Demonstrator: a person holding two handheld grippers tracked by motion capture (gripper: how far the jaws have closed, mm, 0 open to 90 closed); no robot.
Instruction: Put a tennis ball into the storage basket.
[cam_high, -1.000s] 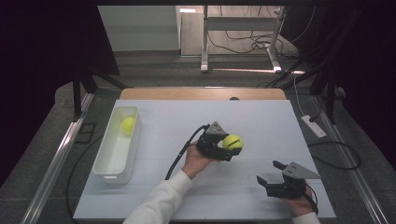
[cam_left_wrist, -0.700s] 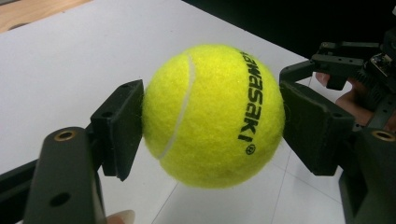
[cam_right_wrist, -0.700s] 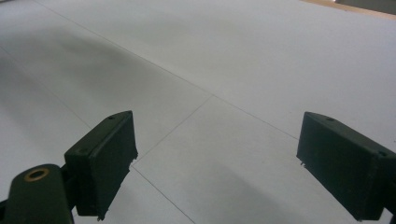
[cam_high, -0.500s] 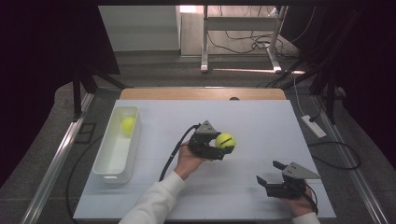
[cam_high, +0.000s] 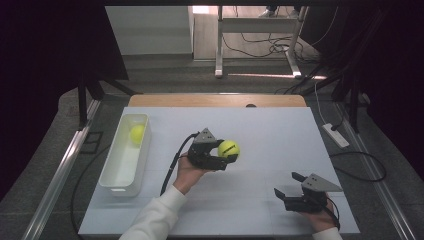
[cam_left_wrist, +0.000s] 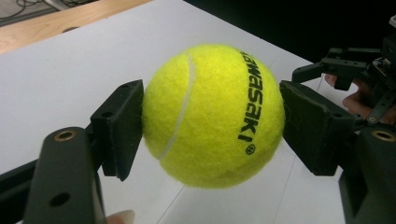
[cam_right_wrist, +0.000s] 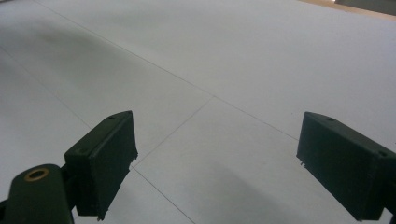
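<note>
Squarely: tennis ball (cam_left_wrist: 213, 114) clamped between left fingers (cam_left_wrist: 117, 128).

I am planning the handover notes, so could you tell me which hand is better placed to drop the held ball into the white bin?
Left. The left tool already clamps the tennis ball and is nearer the white bin. The right tool rests open at the table's near right corner.

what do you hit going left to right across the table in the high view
white bin with a tennis ball inside → left gripper clamped on a second tennis ball → right gripper, jaws open with nothing between them
</note>
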